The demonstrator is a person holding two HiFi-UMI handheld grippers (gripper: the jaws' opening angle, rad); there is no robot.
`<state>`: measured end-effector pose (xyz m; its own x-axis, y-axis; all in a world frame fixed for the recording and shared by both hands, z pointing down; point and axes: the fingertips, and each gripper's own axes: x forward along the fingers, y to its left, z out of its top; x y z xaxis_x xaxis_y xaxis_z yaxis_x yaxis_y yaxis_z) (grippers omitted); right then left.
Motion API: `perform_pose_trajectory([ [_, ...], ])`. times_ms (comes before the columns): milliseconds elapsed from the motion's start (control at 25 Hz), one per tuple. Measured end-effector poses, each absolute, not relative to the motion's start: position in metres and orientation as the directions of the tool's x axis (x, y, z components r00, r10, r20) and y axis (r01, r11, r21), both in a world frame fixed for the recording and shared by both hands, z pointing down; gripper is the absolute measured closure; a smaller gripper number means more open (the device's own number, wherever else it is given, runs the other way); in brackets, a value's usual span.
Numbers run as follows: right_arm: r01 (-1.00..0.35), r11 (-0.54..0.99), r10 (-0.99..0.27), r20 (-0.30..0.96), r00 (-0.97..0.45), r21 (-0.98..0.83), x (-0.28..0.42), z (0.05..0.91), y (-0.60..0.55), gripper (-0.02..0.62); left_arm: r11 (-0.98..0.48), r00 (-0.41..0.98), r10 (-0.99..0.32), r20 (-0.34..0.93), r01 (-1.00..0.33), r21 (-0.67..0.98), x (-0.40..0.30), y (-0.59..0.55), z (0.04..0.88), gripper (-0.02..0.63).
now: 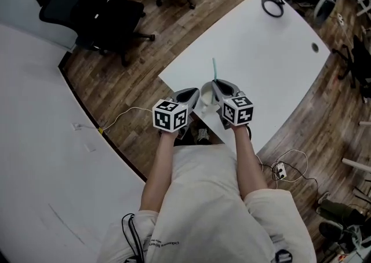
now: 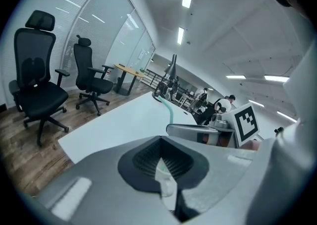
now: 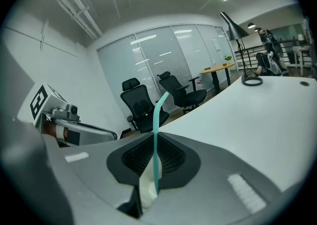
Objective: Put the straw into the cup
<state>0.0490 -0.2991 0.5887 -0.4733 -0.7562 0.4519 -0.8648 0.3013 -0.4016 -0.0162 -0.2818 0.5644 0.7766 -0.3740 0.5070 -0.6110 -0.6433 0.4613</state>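
At near edge of desk [image 1: 272,65]: right tool [image 3: 151,169] pinching teal straw [image 3: 155,130] low, upright. Left tool [image 2: 166,169] clamped on pale cup [image 1: 206,97], rim probably. Straw looks light, bendy, slick, so hold low and gently.

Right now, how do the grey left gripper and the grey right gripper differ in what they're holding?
The left gripper is shut on the edge of the pale translucent cup; the right gripper is shut on the thin teal bent straw. The left gripper's load barely shows past its jaws; the straw stands upright well above the right gripper's. Both are shut, side by side at the white table's near edge.
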Motion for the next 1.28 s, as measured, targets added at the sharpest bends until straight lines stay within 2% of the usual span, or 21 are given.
perform_pose_trajectory([
  [1040, -0.881, 0.32, -0.735, 0.497, -0.462, -0.348, 0.066, 0.589, -0.261, 0.54, -0.673, 0.805, -0.34, 0.487, -0.57, 0.472, 0.021, -0.26, 0.559, 0.605],
  [1280, -0.876, 0.347, -0.715, 0.509, -0.479, -0.336, 0.052, 0.592, -0.261, 0.525, -0.674, 0.797, -0.341, 0.498, -0.577, 0.461, 0.014, -0.259, 0.557, 0.605],
])
